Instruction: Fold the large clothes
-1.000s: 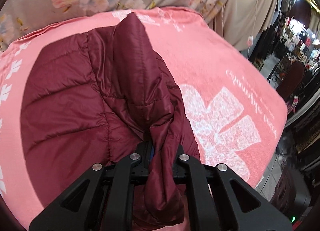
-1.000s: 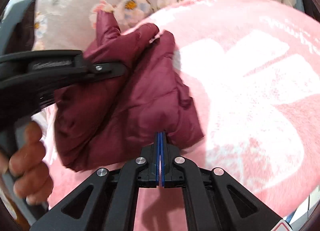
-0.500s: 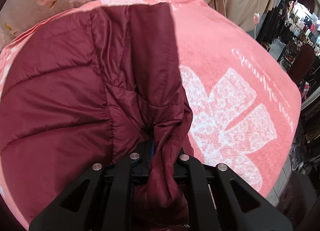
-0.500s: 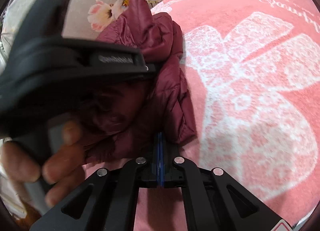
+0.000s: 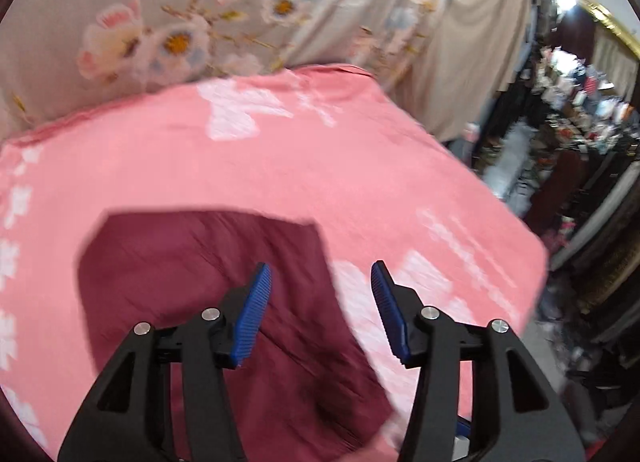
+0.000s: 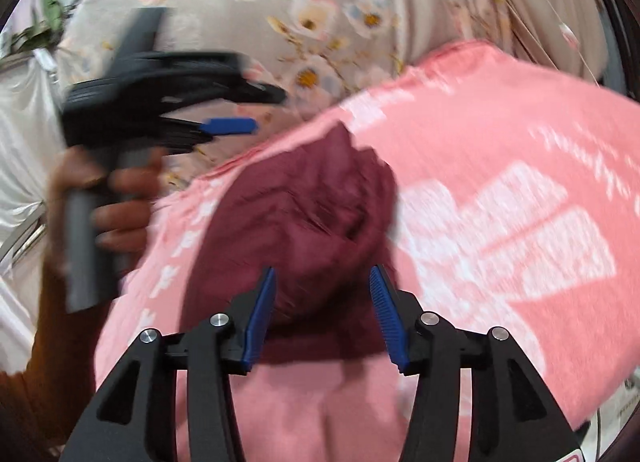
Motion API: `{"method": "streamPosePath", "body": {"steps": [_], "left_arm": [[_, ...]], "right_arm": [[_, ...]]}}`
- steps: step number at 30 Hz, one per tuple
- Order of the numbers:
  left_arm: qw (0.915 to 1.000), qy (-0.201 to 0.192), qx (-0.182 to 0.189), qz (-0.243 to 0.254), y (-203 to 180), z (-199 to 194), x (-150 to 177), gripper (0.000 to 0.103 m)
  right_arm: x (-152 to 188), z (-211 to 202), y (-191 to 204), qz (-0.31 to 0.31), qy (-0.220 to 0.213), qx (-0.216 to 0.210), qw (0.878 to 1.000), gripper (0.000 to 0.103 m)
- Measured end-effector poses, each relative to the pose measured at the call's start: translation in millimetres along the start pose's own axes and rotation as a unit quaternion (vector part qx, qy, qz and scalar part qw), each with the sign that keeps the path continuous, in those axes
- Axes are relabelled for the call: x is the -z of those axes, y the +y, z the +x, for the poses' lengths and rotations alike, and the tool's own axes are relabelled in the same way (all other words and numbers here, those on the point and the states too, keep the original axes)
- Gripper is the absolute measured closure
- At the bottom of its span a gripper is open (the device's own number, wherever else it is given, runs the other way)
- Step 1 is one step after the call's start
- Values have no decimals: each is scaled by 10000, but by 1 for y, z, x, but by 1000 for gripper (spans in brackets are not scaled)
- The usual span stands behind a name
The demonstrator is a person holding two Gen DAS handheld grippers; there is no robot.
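A maroon quilted jacket point(image 5: 208, 262) lies folded in a compact bundle on the pink blanket point(image 5: 280, 162). It also shows in the right wrist view point(image 6: 304, 214). My left gripper point(image 5: 322, 282) is open and empty, raised above the jacket's right edge. My right gripper point(image 6: 322, 286) is open and empty, just above the near side of the bundle. The left gripper also shows in the right wrist view point(image 6: 224, 118), held in a hand at the upper left, clear of the jacket. Both views are blurred by motion.
The pink blanket with white flower prints point(image 6: 520, 222) covers the whole work surface. A grey floral curtain point(image 5: 200, 22) hangs behind it. A cluttered dark shop area point(image 5: 580, 142) lies beyond the blanket's right edge.
Both grippers have opened and let go of the jacket. Both have lifted up and back from it. The jacket now lies flatter as a folded bundle.
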State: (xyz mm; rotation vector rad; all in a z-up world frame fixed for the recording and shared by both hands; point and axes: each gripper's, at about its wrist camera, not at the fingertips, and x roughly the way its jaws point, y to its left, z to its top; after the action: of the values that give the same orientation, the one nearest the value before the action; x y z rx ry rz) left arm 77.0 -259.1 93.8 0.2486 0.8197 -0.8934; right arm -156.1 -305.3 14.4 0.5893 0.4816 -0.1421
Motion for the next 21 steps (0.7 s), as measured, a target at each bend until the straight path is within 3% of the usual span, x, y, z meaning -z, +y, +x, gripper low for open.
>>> {"method": "streamPosePath", "body": {"steps": [6, 7, 10, 11, 15, 21], "left_arm": [[9970, 734, -211, -107, 16, 60, -10, 54], [9964, 806, -230, -97, 16, 66, -9, 54], [9943, 1012, -343, -35, 15, 89, -6, 56], [9936, 1068, -381, -21, 15, 96, -4, 58], [9914, 1150, -606, 115, 12, 119, -1, 65], [9902, 1225, -661, 119, 9, 144, 6, 67]], "right_arm": [[-20, 29, 11, -316, -98, 107, 9994, 53], [-18, 36, 7, -312, -6, 119, 9994, 58], [-13, 55, -10, -135, 229, 190, 9995, 89], [-10, 52, -19, 72, 178, 130, 9997, 94], [-2, 43, -42, 638, 164, 55, 9978, 98], [19, 60, -61, 961, 554, 235, 9935, 99]]}}
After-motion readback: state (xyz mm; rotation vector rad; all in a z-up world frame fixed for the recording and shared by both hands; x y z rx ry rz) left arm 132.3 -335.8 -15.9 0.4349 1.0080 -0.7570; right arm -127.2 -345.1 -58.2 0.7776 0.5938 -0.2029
